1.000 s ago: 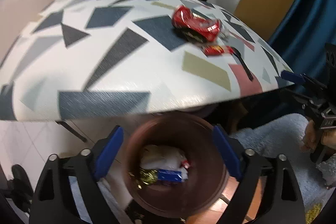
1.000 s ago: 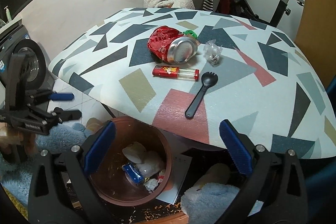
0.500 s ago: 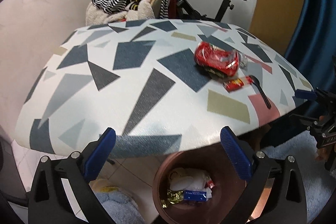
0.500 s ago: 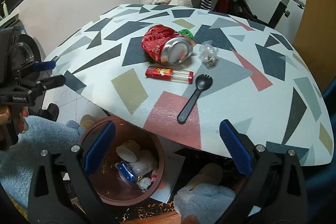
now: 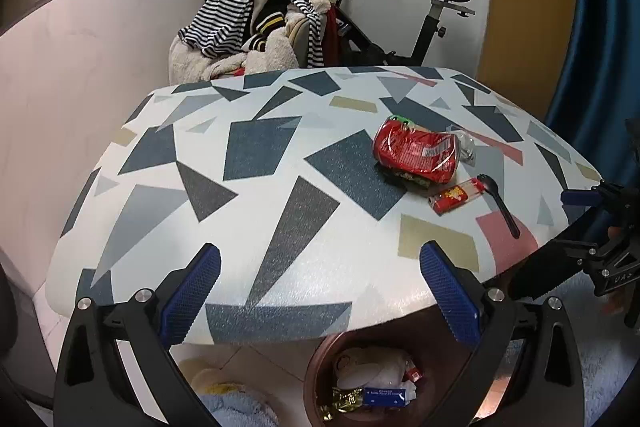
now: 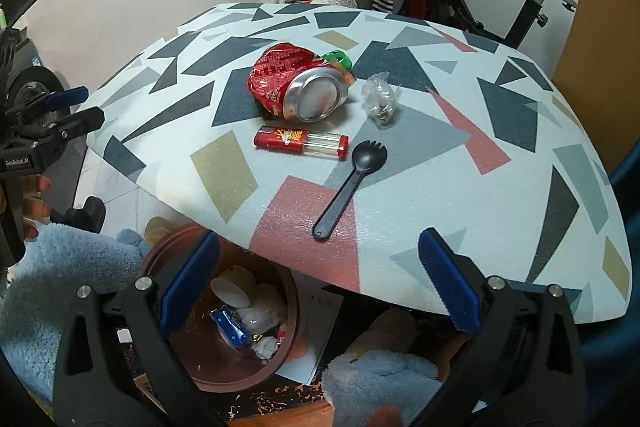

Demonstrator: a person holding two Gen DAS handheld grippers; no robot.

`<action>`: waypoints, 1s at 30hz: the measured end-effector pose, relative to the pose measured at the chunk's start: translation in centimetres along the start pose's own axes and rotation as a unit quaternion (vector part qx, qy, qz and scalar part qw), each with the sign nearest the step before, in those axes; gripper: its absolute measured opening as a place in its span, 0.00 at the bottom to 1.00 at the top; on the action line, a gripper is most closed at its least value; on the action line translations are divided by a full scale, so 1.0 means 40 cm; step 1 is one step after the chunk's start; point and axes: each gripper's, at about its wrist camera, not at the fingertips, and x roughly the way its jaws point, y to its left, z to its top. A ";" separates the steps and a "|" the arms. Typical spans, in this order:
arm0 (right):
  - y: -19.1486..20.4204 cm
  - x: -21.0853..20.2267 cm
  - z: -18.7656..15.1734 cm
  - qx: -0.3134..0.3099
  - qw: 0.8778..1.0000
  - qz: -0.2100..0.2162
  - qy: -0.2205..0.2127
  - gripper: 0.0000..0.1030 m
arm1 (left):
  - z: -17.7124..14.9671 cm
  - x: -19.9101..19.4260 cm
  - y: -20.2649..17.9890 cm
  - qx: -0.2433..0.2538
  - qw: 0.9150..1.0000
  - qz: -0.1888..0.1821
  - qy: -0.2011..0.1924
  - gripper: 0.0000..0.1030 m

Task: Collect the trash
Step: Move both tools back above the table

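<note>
Left gripper (image 5: pixel 320 291): your jaws are spread wide and hold nothing; it hangs off the table's near edge, above the bin.
Right gripper (image 6: pixel 318 283): also spread and empty, over the near edge of the table (image 6: pixel 520 227), closest to the spork.
Trash on the table: the crushed red can (image 6: pixel 298 87), a crumpled clear wrapper (image 6: pixel 380 99) just beside it, a red and clear lighter-like tube (image 6: pixel 300 141) and a black plastic spork (image 6: pixel 348 183) all lie toward the near right part of the surface; the spork's handle points at the near edge.
Bin: the brown bin (image 6: pixel 296 323) stands on the floor, partly under the near edge, already holding wrappers and a small blue box.
Risk, spork: it lies flat, so your fingers may scrape over it and flick it off the edge onto the floor.
Risk, can: it is dented and shiny; a pinch off its middle may squirt it away, knocking the wrapper or tube.
Risk, drop: the table overhangs the bin, so a release too far forward would land back on the surface or on the blue plush (image 6: pixel 380 375).
Hard to see: a green item (image 6: pixel 338 59) behind the can is mostly hidden; you cannot tell what it is, nor what the wrapper contains.
Cut off: the bin's far rim sits under the table.
</note>
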 end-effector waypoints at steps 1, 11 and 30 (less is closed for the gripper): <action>-0.001 0.002 0.001 0.002 1.000 0.001 0.000 0.95 | 0.003 0.001 -0.003 0.002 1.000 0.000 -0.003 0.95; -0.021 0.031 0.007 0.008 1.000 0.001 0.010 0.95 | 0.027 0.023 -0.034 0.024 1.000 -0.012 -0.002 0.95; -0.053 0.111 0.035 0.027 0.999 0.012 0.039 0.68 | 0.022 0.101 0.012 -0.028 0.999 -0.021 0.027 0.94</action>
